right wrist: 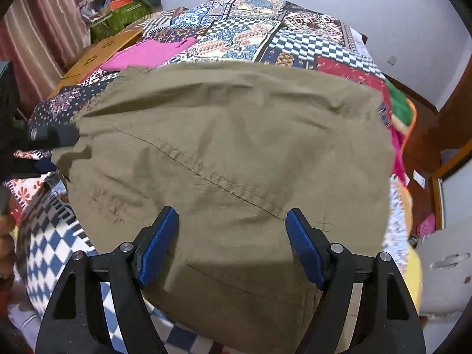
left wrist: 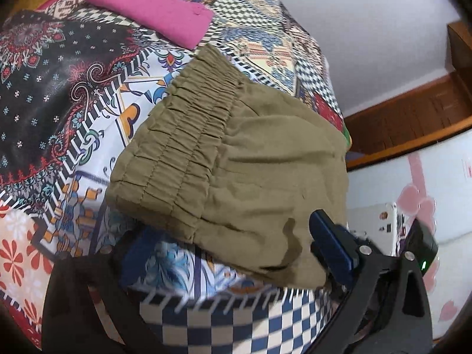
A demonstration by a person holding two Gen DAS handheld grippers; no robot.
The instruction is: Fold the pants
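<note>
Folded olive pants (left wrist: 236,159) lie on a patchwork bedspread (left wrist: 88,153), their gathered elastic waistband (left wrist: 188,124) facing left in the left wrist view. My left gripper (left wrist: 224,230) stands wide open at the pants' near corner. One blue pad (left wrist: 330,244) rests against the cloth and the other finger (left wrist: 129,253) is blurred beside it. In the right wrist view the pants (right wrist: 230,147) fill the middle. My right gripper (right wrist: 230,215) hovers open over their near part, with the blue pads (right wrist: 160,242) apart and the cloth flat beneath. The left gripper's black frame (right wrist: 53,137) shows at the pants' left edge.
A folded pink garment (left wrist: 153,6) (right wrist: 147,53) lies farther back on the bed, next to a dark paisley cloth (left wrist: 38,88). The bed's edge drops off at the right toward a wooden skirting (left wrist: 407,118) and a white box with pink hearts (left wrist: 427,191). Boxes and clutter (right wrist: 118,20) stand behind the bed.
</note>
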